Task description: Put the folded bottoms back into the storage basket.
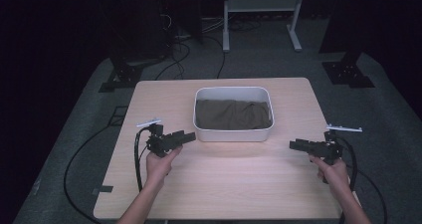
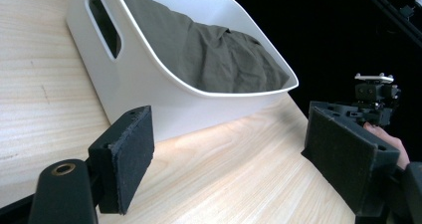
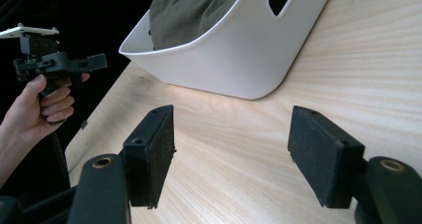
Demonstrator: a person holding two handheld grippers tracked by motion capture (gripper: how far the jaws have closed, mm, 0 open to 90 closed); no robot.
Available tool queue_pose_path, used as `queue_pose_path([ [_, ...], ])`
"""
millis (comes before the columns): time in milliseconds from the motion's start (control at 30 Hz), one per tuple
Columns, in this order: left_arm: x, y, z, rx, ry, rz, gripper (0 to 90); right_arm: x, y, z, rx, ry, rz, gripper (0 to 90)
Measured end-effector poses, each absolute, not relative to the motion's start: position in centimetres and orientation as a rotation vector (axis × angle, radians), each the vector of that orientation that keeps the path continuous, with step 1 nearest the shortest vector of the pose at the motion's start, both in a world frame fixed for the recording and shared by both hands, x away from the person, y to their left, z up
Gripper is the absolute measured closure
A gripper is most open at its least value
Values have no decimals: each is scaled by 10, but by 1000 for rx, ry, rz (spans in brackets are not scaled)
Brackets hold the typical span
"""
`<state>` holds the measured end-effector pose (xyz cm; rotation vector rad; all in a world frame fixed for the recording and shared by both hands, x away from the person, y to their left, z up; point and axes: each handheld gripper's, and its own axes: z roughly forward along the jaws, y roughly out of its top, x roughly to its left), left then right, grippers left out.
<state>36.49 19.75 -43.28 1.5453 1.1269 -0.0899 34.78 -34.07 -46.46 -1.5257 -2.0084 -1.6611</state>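
The dark cloth (image 1: 233, 114) is seen from the high view lying crumpled inside the white bin (image 1: 233, 134), untouched, with the left gripper (image 1: 185, 137) and right gripper (image 1: 295, 145) held level at either side of the bin. In the left gripper view, wide-apart jaws holding nothing are aimed past the bin's near corner. In the right gripper view, the jaws are likewise spread and bare before the bin, so all the handling appears left to do.

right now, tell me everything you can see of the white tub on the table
The white tub is a glossy, plastic-looking rectangular bin with rounded corners, flared walls and a slot handle cut in each short end. It stands upright, mid-table toward the far edge, holding a crumpled olive-brown cloth. Neither gripper touches it.
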Motion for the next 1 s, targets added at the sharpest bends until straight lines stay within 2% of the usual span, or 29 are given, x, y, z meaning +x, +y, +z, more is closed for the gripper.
queue_pose_path([
  [1000,326,212,-458,1533,1140,-83,177,307,-355,-489,-1535,-1973,-1660,341],
])
